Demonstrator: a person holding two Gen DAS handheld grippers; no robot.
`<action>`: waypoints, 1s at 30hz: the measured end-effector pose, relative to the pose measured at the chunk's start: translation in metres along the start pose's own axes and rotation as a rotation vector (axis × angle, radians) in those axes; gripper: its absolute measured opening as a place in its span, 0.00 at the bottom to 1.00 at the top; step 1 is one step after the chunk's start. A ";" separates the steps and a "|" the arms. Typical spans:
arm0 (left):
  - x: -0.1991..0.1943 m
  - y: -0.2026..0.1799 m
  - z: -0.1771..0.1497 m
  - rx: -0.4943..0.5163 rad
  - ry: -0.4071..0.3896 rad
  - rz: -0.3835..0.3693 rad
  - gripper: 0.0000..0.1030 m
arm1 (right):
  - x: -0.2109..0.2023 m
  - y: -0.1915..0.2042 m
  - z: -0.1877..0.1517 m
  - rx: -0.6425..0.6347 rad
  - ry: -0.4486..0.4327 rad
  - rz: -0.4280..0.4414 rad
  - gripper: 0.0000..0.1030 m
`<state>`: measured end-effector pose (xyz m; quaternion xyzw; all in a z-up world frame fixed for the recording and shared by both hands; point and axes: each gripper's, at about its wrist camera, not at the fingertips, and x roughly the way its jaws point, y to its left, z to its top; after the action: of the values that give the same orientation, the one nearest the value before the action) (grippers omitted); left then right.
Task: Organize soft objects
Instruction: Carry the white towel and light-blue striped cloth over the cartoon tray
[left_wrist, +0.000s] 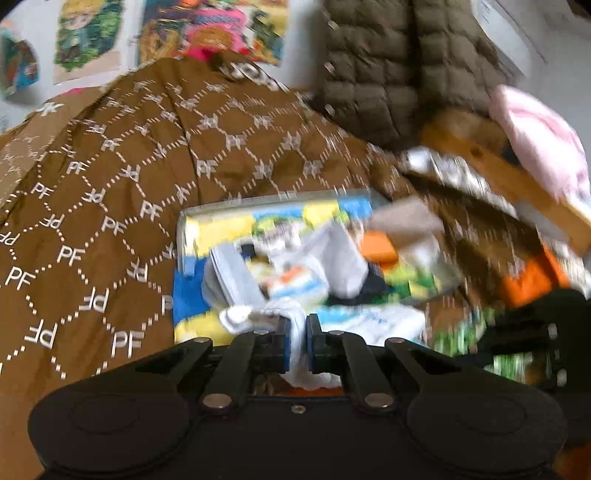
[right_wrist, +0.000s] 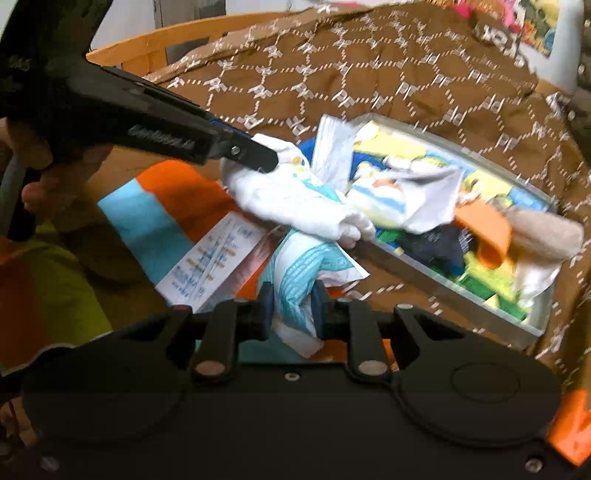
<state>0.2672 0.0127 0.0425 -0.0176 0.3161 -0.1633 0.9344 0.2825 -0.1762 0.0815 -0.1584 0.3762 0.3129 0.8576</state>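
Two grippers grip cloth just beside the tray (right_wrist: 480, 295) on the brown bedspread (left_wrist: 110, 184): left gripper (left_wrist: 297, 349) pinches a white sock (left_wrist: 295, 321), right gripper (right_wrist: 293, 308) clamps white-teal cloth (right_wrist: 295, 273), approx. at the tray's near edge.

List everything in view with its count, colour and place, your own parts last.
bedspread: one, brown with white pattern, covering the bed.
tray: one, clear-walled with a colourful bottom, on the bedspread, holding small clothes.
white sock: one, white, held over the tray's near edge.
striped cloth: one, white and teal, beside the tray.
quilted jacket: one, olive, behind the bed.
leaflet: one, white, beside the tray.
left gripper: black, jaws shut on the white sock.
right gripper: black, jaws shut on the striped cloth.
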 end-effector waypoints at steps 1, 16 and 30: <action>0.001 -0.001 0.008 -0.018 -0.030 0.003 0.07 | -0.004 -0.002 0.003 -0.010 -0.012 -0.015 0.14; 0.032 -0.011 0.079 -0.068 -0.278 0.062 0.06 | -0.038 -0.077 0.057 0.030 -0.187 -0.234 0.14; 0.078 -0.011 0.087 -0.118 -0.259 0.183 0.06 | 0.010 -0.143 0.084 0.236 -0.245 -0.321 0.14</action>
<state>0.3746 -0.0287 0.0678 -0.0644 0.2023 -0.0549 0.9757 0.4276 -0.2375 0.1354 -0.0759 0.2734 0.1430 0.9482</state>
